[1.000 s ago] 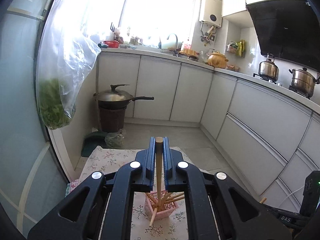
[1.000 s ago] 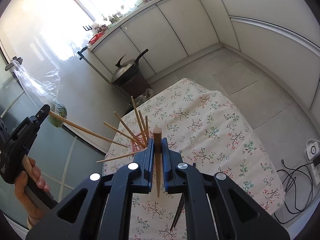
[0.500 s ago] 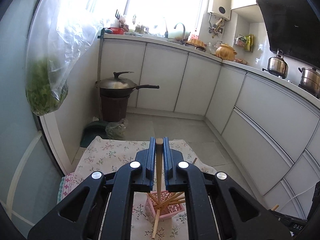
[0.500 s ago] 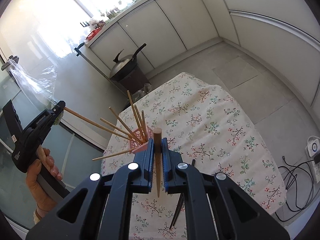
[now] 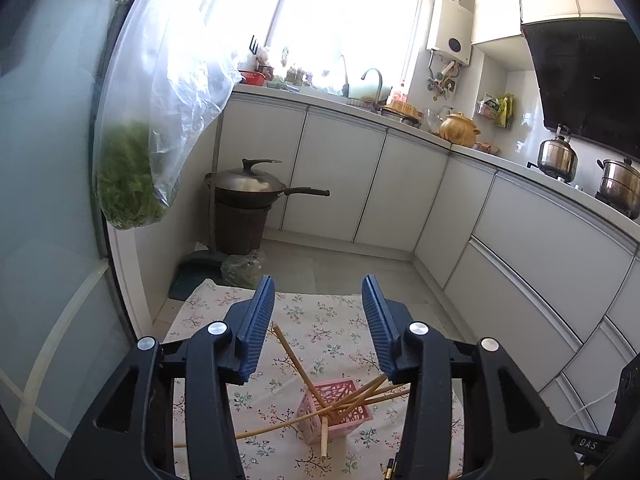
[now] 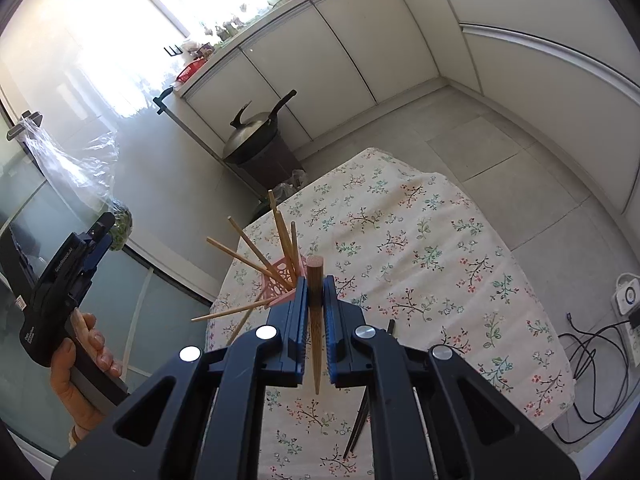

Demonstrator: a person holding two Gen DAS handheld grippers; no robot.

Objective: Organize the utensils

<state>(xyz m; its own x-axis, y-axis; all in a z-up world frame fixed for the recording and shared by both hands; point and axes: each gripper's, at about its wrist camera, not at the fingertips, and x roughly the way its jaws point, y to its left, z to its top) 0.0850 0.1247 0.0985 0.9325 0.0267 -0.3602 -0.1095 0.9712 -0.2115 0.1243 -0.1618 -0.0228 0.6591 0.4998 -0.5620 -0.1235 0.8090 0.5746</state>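
A pink lattice utensil holder (image 5: 335, 408) stands on the floral tablecloth (image 5: 320, 328) with several light wooden chopsticks (image 5: 296, 360) leaning out of it; it also shows in the right wrist view (image 6: 280, 280). My left gripper (image 5: 318, 320) is open and empty, above and behind the holder. It shows at the left of the right wrist view (image 6: 94, 240). My right gripper (image 6: 316, 308) is shut on a brown wooden chopstick (image 6: 315, 320), held upright just right of the holder. Dark chopsticks (image 6: 360, 420) lie on the cloth under the right gripper.
A lidded wok (image 5: 248, 188) sits on a dark stand beyond the table. A plastic bag of greens (image 5: 132, 176) hangs at the left by the glass door. White cabinets (image 5: 400, 196) run along the back. Cables and a power strip (image 6: 624, 320) lie on the floor at right.
My left gripper has opened and let go of its chopstick, which now rests in the holder. The left gripper has drawn back and up. The right gripper still holds its chopstick.
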